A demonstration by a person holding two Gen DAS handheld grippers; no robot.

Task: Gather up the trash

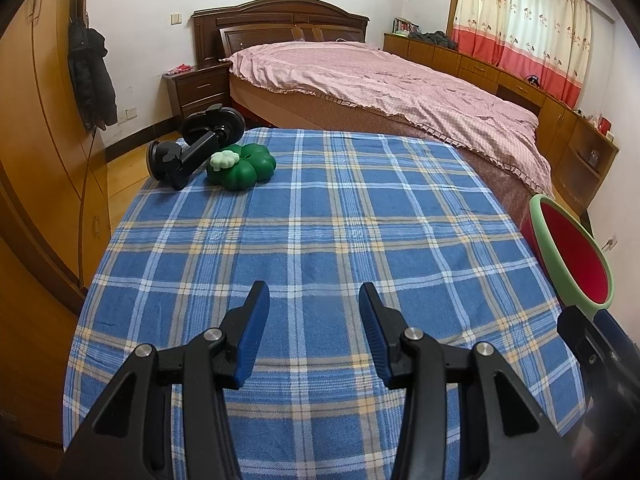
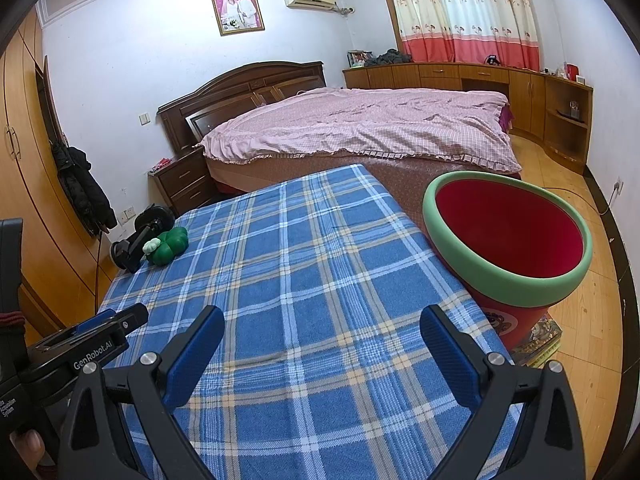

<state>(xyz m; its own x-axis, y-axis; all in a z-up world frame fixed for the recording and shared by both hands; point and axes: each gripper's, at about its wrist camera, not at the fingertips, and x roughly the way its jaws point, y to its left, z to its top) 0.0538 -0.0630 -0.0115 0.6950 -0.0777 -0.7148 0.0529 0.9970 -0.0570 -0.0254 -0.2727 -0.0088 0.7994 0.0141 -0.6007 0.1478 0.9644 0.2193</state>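
Observation:
A red bin with a pale green rim (image 2: 508,236) stands beside the right edge of the blue plaid table (image 2: 304,264), and its inside looks bare; in the left wrist view the bin (image 1: 576,256) shows at the right margin. My left gripper (image 1: 314,300) hovers open over the near part of the blue plaid table (image 1: 320,220) with nothing between its fingers. My right gripper (image 2: 322,322) is open too, wider, and holds nothing; it is low over the cloth, left of the bin. The left gripper's body (image 2: 80,344) shows at the lower left of the right wrist view.
At the table's far left corner lie a green clover-shaped object (image 1: 242,166) with a small white clover on it and a black suction-cup holder (image 1: 192,144). A bed with a pink cover (image 1: 392,80) stands behind the table. A wooden wardrobe (image 1: 44,128) lines the left wall.

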